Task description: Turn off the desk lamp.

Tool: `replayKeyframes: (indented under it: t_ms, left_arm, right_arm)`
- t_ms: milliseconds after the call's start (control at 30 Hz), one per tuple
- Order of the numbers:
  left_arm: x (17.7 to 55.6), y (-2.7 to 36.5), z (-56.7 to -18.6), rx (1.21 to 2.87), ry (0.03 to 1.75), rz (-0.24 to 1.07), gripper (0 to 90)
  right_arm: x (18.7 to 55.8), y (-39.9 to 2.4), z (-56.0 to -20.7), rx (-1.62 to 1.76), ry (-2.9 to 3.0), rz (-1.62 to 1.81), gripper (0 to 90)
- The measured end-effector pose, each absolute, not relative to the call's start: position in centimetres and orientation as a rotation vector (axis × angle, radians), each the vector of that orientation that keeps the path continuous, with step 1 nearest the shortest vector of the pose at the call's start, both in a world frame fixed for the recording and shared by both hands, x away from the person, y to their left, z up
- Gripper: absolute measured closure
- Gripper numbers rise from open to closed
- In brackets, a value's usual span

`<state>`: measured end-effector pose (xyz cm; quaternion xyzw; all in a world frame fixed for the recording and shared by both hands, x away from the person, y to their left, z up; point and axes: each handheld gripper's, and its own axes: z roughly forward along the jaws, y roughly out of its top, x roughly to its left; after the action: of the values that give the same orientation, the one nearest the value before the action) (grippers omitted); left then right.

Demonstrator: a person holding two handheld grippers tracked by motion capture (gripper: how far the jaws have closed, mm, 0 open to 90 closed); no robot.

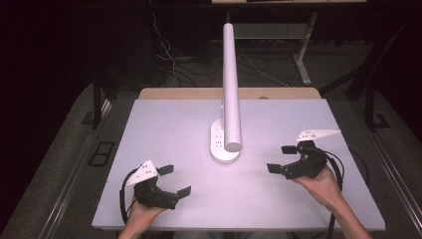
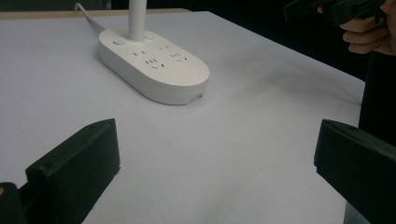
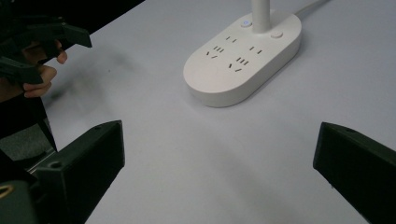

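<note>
- The white oval plastic power strip base (image 1: 222, 144) sits at the middle of the pale grey tabletop (image 1: 174, 124), between the two grippers and a little farther off than both.
- Near left, the left gripper (image 1: 175, 180) is held in a hand (image 1: 144, 214) at the table's near edge; its black jaws are spread wide with nothing between them, and a grey three-cornered plate (image 1: 143, 172) tops it.
- Near right, slightly farther in, the right gripper (image 1: 282, 158) is held in the other hand (image 1: 323, 181); its jaws likewise stand apart and empty, pointing left towards the base.
- In the left gripper view the base shows socket slots and two round buttons (image 2: 119, 41) beside the stem.
- From the base a white cylindrical lamp arm (image 1: 231, 84) rises, running towards the far side in the high view.
- A white cord (image 2: 86, 14) leaves the base's far end.
- Beyond the far edge of the table, a wooden strip (image 1: 199, 93) shows, then cables (image 1: 166, 55) on a dark floor.
</note>
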<state>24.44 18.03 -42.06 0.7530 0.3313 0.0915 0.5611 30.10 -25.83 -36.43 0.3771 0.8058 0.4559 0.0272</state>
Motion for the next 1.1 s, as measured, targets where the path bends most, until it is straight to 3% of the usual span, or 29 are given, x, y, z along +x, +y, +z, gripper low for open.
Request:
replayKeyframes:
  t_ms: [1100]
  left_arm:
    - [24.5,18.2,-42.1,1.772,0.777,0.208,0.0]
  right_arm:
    - [36.8,-21.9,-34.7,1.141,2.541,1.334,2.1]
